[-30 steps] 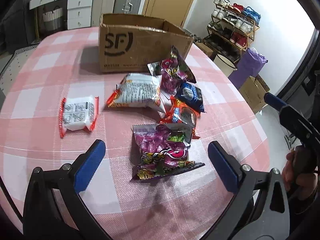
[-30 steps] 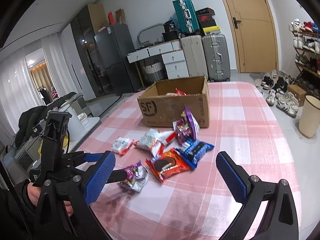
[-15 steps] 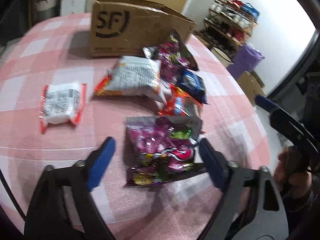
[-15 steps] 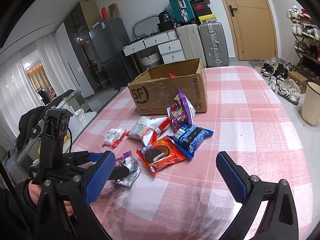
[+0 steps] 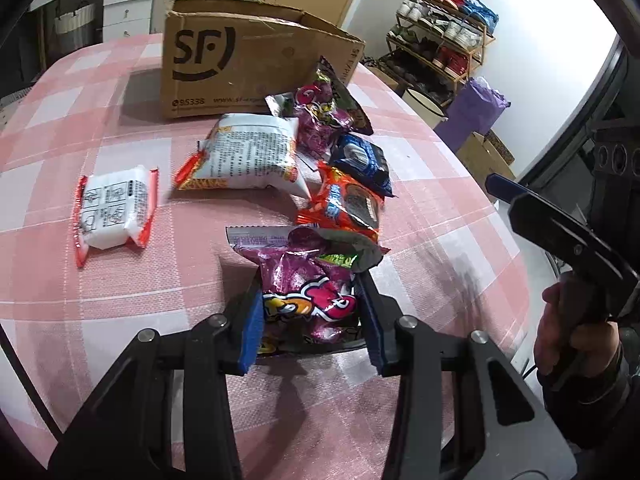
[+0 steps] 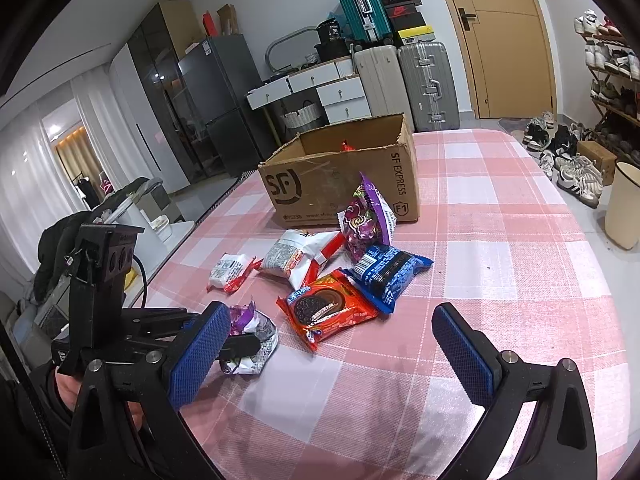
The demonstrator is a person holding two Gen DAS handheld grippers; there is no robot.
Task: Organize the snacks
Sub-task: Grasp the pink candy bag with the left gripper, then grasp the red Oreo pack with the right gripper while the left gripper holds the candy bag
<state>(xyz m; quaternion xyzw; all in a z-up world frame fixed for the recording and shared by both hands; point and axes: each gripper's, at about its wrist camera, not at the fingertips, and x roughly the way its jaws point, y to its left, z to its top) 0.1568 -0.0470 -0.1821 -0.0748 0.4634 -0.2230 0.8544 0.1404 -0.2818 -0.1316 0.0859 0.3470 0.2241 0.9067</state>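
My left gripper (image 5: pixel 311 284) is shut on a purple candy bag (image 5: pixel 308 256), its blue pads pressing both sides of the bag's near end on the pink checked table (image 5: pixel 80 300). In the right wrist view the same bag (image 6: pixel 256 330) shows crumpled in the left gripper (image 6: pixel 240 346). Behind it lie an orange cookie pack (image 6: pixel 328 308), a blue cookie pack (image 6: pixel 386 272), a white snack bag (image 5: pixel 248 156), a small white-and-red pack (image 5: pixel 114 208) and a second purple bag (image 6: pixel 366 216). My right gripper (image 6: pixel 329 310) stands open with nothing between its fingers, just short of the orange pack.
An open cardboard box (image 6: pixel 340 184) marked SF stands behind the snacks with a red wrapper inside. The table's rounded edge falls away at the right, toward a shoe rack (image 5: pixel 444 24) and a white bin (image 6: pixel 624 204). Suitcases (image 6: pixel 424 80) and drawers stand at the far wall.
My left gripper's jaws have gone from wide apart to closed on the purple candy bag, and it has moved in closer over the bag. The right gripper has barely shifted.
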